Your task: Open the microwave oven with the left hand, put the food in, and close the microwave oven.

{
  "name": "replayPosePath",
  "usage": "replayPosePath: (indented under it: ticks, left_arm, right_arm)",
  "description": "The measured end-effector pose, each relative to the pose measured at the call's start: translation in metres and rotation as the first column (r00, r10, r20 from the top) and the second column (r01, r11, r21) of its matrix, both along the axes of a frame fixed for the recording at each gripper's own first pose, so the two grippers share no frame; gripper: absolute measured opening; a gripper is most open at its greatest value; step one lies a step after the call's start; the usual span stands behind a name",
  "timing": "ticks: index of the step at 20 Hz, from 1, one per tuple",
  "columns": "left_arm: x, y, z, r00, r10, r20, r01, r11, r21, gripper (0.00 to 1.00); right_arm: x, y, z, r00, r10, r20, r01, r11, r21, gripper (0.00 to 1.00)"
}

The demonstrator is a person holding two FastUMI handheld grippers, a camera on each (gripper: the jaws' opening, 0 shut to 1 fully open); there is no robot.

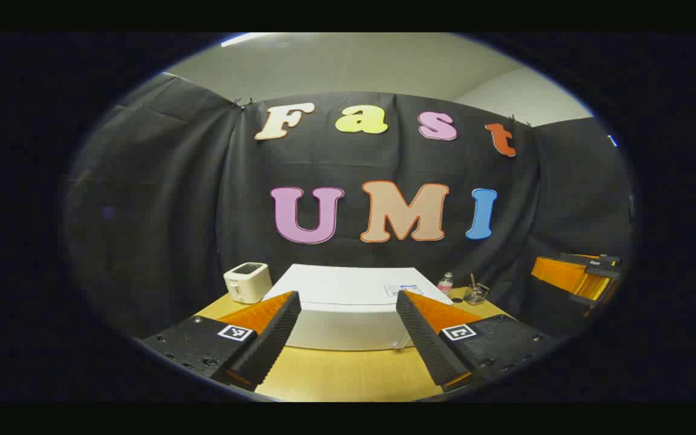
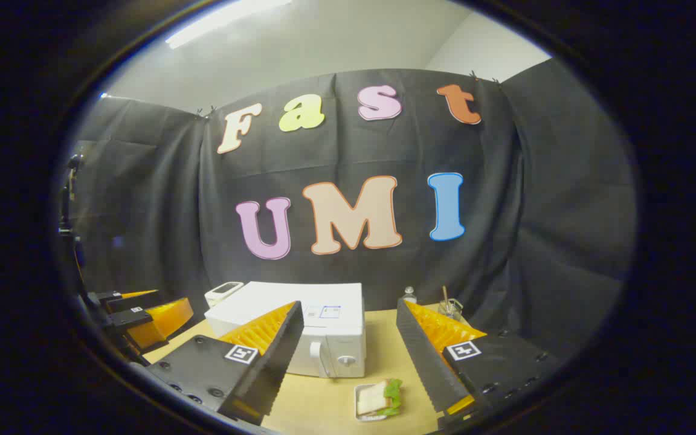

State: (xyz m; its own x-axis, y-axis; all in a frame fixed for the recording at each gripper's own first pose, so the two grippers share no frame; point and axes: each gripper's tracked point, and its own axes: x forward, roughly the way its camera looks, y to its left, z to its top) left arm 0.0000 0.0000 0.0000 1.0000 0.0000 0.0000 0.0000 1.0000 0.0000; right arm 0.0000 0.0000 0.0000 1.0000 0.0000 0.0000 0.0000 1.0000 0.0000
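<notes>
A white microwave oven (image 1: 348, 320) stands on the wooden table with its door closed; its handle and knob (image 2: 346, 360) face the table's front. The food, a sandwich with lettuce on a small white tray (image 2: 378, 399), lies on the table just in front of the oven's knob side. My left gripper (image 1: 348, 296) hovers open above the table, aimed at the oven, with nothing between its fingers. My right gripper (image 2: 349, 304) is also open and empty, held above and behind the sandwich. The left gripper (image 2: 142, 314) also shows at the left edge of the right gripper view.
A small cream toaster (image 1: 248, 281) stands left of the oven. A small bottle (image 1: 445, 283) and a glass jar with a stick (image 1: 475, 294) stand at the back right. Bare tabletop (image 2: 324, 405) lies in front of the oven. Black cloth walls surround the table.
</notes>
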Motion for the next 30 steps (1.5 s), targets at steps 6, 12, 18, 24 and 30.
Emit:
replayPosePath:
  ticks: [6, 12, 18, 24, 30]
  left_arm:
    - [0.003, -0.013, 0.001, 1.0, 0.003, -0.004, -0.003, 0.999, -0.035, 0.98]
    - [0.002, -0.01, -0.003, 0.999, 0.044, -0.013, -0.044, 0.998, -0.041, 0.98]
    - [0.004, -0.005, -0.003, 0.997, 0.079, -0.023, -0.079, 0.997, -0.026, 0.98]
    - [0.008, -0.008, 0.001, 0.997, 0.077, -0.012, -0.078, 0.997, -0.019, 0.98]
    - [0.011, -0.014, -0.031, 0.995, 0.055, -0.08, -0.058, 0.998, -0.032, 0.98]
  right_arm:
    - [0.007, -0.019, 0.002, 1.0, -0.009, -0.007, 0.009, 1.0, -0.006, 0.97]
    - [0.007, -0.035, 0.003, 1.0, -0.015, -0.01, 0.015, 1.0, 0.003, 0.96]
    - [0.014, -0.05, 0.006, 1.0, -0.029, -0.006, 0.029, 1.0, 0.002, 0.97]
    - [0.019, -0.057, 0.01, 0.999, -0.035, -0.008, 0.035, 0.999, 0.017, 0.96]
    - [0.018, -0.064, 0.009, 0.999, -0.052, -0.004, 0.052, 0.999, 0.011, 0.91]
